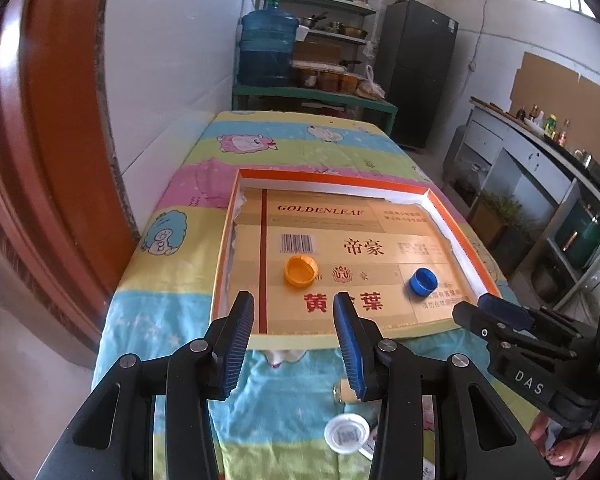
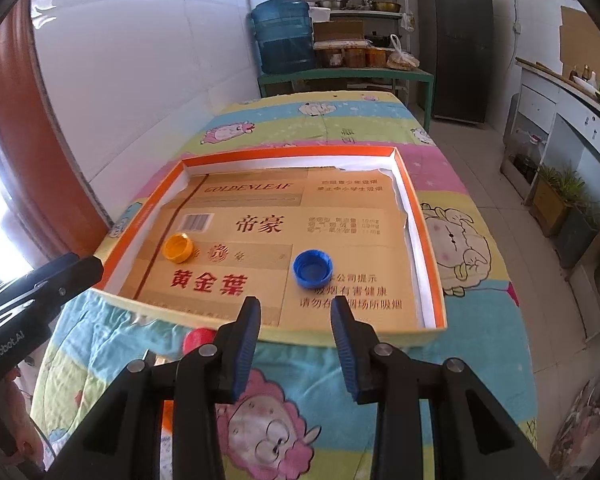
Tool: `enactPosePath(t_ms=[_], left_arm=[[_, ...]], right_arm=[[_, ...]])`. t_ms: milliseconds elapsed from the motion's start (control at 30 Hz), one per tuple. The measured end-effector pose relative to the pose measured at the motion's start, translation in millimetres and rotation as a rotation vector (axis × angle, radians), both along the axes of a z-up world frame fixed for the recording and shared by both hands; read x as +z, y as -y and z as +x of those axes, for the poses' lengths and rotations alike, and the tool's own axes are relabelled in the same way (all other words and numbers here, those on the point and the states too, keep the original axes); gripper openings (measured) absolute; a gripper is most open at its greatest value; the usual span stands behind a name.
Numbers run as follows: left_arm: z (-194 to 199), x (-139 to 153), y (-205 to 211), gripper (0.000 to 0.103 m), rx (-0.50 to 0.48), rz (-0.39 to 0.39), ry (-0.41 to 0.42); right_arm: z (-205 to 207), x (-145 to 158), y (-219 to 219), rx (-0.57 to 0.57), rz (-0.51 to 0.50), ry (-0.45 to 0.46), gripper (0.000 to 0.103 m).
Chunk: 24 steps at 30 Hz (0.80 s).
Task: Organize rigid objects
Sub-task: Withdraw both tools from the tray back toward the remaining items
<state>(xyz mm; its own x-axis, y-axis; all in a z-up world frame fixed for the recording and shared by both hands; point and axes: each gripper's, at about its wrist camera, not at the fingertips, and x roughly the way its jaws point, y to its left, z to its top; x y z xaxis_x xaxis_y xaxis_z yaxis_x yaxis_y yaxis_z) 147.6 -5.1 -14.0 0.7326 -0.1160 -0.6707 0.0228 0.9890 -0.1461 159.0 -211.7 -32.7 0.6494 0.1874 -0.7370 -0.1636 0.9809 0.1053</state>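
- My left gripper [image 1: 294,312], black w/ blue ribbed pads, is spread wide w/ nothing between the pads; it hangs over the near edge of the shallow orange-rimmed cardboard tray [image 1: 446,216].
- My right gripper [image 2: 294,316] is the same: wide apart, holding nothing, also at the tray's near edge [image 2: 416,208].
- Orange plastic bottle cap [image 1: 301,271] sits open side up on the gold printed cardboard lining the tray, left of centre; in the right wrist view it's at [image 2: 177,247].
- Blue plastic bottle cap [image 1: 422,281] also inside the tray, open side up, well apart from the orange one, toward the right; see [image 2: 313,268].
- White round cap [image 1: 346,433] lies outside the tray on the cartoon-print cloth [image 1: 172,320], near me, btwn my left fingers' bases.
- Small red round cap [image 2: 198,339] on the cloth just outside the tray's near wall, partly hidden by my right gripper's left finger.
- Small pale object [image 1: 346,392] behind my left gripper's right finger; can't tell what it is.
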Motion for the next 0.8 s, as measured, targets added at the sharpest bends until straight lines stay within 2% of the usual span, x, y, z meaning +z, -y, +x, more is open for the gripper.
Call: enactPosePath(t_ms=[400,800], left_arm=[[-30,11,-8,0.043,0.002,-0.044,0.015],[-55,12,-6,0.043,-0.013,-0.019,0.018]], right_arm=[[-40,14,-4,0.004,0.008,0.033,0.036],[-74,17,-12,0.026,0.008,0.033,0.036]])
